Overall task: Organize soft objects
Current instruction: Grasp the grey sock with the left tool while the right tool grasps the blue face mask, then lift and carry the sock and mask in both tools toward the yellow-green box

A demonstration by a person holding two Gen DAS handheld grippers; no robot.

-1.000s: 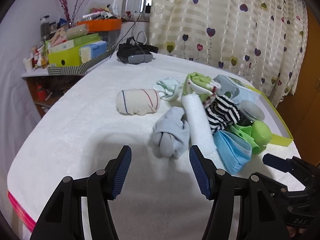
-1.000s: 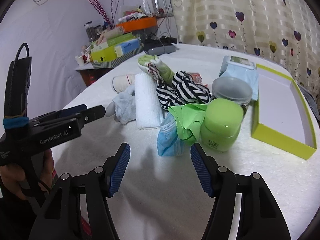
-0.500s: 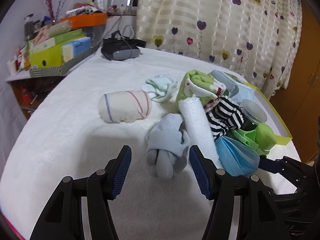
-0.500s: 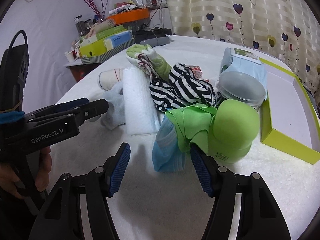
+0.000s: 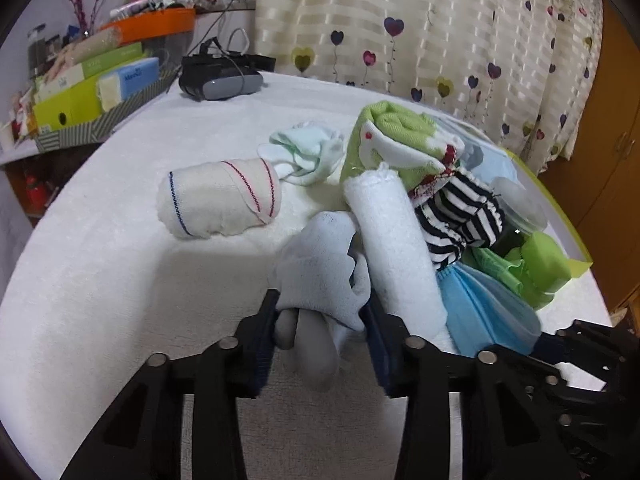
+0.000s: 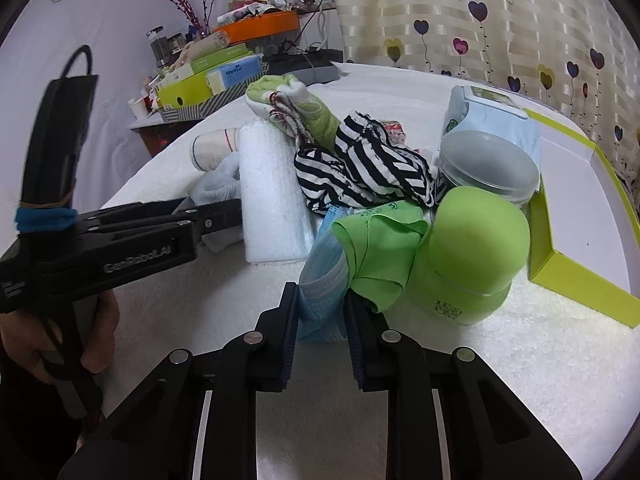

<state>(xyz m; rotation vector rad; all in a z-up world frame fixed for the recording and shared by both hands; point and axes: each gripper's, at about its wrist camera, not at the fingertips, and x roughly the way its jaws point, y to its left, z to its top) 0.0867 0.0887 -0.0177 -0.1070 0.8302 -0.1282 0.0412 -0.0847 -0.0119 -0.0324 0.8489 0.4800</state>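
Note:
My left gripper [image 5: 320, 320] is closing its jaws, and the pads press on a pale blue-grey sock [image 5: 320, 272] lying on the white bed cover. Just right of the sock lies a rolled white towel [image 5: 394, 248]. My right gripper [image 6: 322, 312] is closing too, its pads squeezing the near edge of a blue face mask [image 6: 320, 280]. A bright green cloth [image 6: 380, 248] drapes over the mask beside a green bottle [image 6: 476, 248]. Behind them lie a black-and-white striped cloth [image 6: 360, 168], a green patterned roll [image 5: 396, 136], a cream rolled sock [image 5: 220, 204] and a mint sock [image 5: 308, 152].
An open yellow-green box [image 6: 576, 276] lies at the right. A clear lidded jar [image 6: 488, 168] and a wipes pack [image 6: 492, 116] stand behind the bottle. A headset [image 5: 220, 80] rests at the far edge, and a cluttered side table [image 5: 92, 92] stands far left.
Both grippers moved forward and down to the pile. The left jaws narrowed onto the blue-grey sock; the right jaws narrowed onto the blue mask.

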